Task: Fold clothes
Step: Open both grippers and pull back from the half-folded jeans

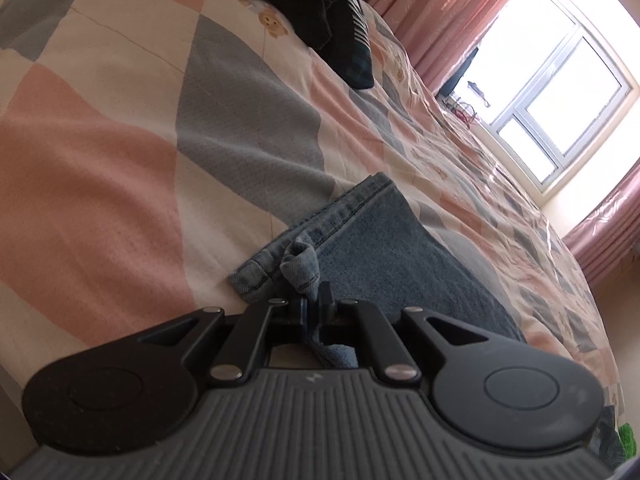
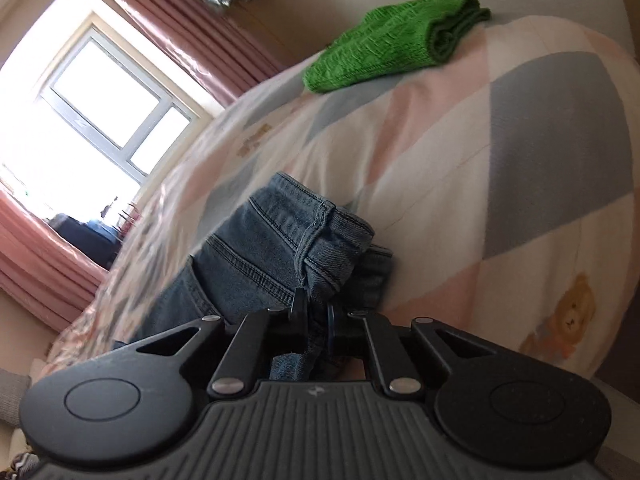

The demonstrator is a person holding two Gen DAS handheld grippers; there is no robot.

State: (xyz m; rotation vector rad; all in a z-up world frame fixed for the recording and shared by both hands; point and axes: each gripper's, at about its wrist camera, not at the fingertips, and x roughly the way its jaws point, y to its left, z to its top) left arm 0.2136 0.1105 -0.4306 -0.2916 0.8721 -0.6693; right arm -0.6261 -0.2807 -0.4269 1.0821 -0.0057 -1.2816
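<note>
A pair of blue denim jeans lies on a bed with a pink, grey and cream patchwork quilt. In the left wrist view my left gripper is shut on a bunched bit of the jeans' hem end, the denim pinched between its fingers and hanging below them. In the right wrist view my right gripper is shut on the jeans at the waistband end, near a belt loop and seam. Denim fills the gap between both pairs of fingers.
A folded green knitted garment lies at the far edge of the quilt. A pile of dark and striped clothes sits far up the bed. Pink curtains frame a bright window beyond the bed.
</note>
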